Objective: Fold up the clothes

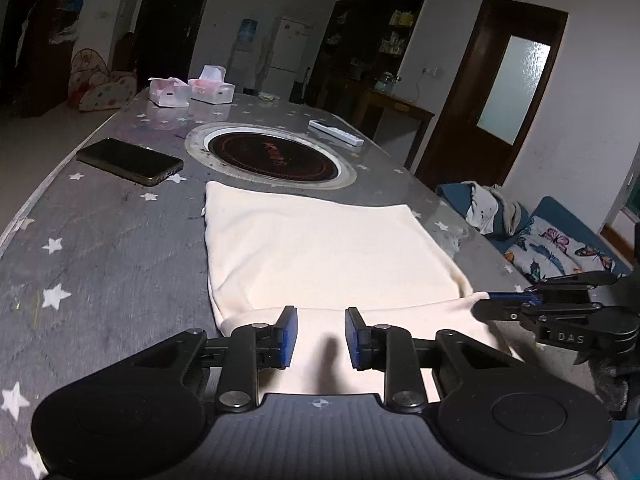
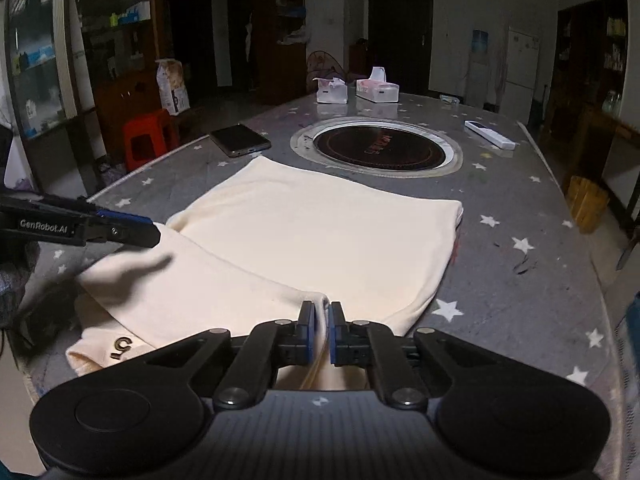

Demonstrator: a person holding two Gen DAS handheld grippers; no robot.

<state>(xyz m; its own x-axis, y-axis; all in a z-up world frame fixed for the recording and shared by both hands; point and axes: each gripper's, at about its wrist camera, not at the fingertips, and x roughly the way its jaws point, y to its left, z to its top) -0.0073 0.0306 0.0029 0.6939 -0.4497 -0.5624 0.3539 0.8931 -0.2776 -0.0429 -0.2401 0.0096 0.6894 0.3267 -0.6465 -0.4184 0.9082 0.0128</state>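
Fingers, right gripper [image 2: 321,332]: nearly closed, pinching a raised ridge of cream fabric at the near right of the garment; the cloth visibly runs up between the blue pads. Fingers, left gripper [image 1: 320,338]: parted, a clear gap between the pads, nothing held; they hover just above the near edge of the same cloth.

Item: cream garment [image 2: 312,236], partly folded, one layer laid over another with a diagonal fold edge across its near left. It lies flat on the star-patterned worktop [image 2: 520,272], its far edge just short of the round inset hob [image 2: 376,148], which serves as landmark here. A small dark emblem [image 2: 122,348] shows on the near-left corner, on the side furthest from the hob.

Other items: phone [image 1: 130,161], left of the hob; white remote [image 2: 490,134], right of the hob; two tissue boxes [image 2: 360,90], beyond the hob.

Handling note (judgement): the step in hand looks like gathering the near hem for a fold away toward the hob. The left fingers should close on the hem at a point matching the right grip, both layers caught together. Lift both sides level and carry them evenly, so the fold line stays square and the lower layer does not drag or crease.
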